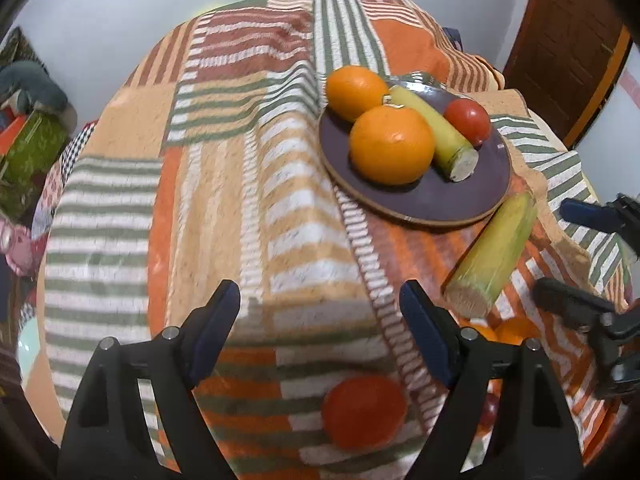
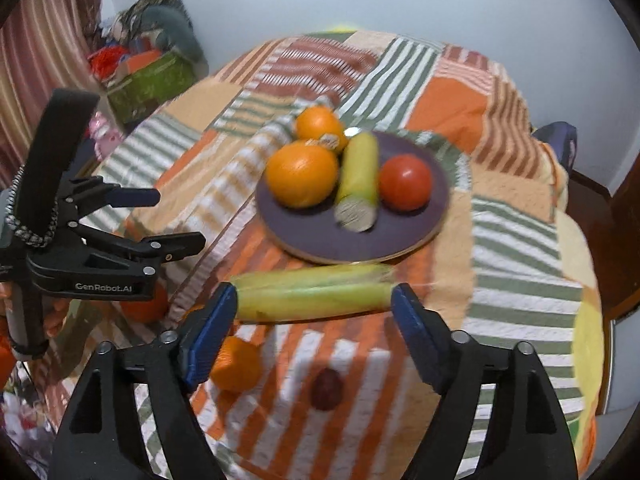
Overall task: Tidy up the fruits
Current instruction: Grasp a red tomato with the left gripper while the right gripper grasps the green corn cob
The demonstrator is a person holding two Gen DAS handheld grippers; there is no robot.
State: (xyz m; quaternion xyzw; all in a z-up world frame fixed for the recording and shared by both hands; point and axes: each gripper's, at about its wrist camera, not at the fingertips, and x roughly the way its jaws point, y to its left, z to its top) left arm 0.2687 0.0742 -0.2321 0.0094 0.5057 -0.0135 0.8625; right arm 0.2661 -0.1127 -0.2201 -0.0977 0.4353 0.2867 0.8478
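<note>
Both grippers, left gripper (image 1: 320,312) and right gripper (image 2: 314,312), I hold unclenched and empty, since the loose corn cob (image 2: 312,296) awaits transfer onto the purple plate (image 2: 400,240).

Purple plate (image 2: 404,240); orange-green-white striped patchwork cloth (image 1: 224,184).

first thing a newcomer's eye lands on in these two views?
The dark purple plate mid-table, holding two oranges, a cut corn cob and a red tomato. Next, the second corn cob lying on the striped cloth just in front of the plate, beyond the open right gripper. The left gripper is also open, with a loose tomato on the cloth below it.
</note>
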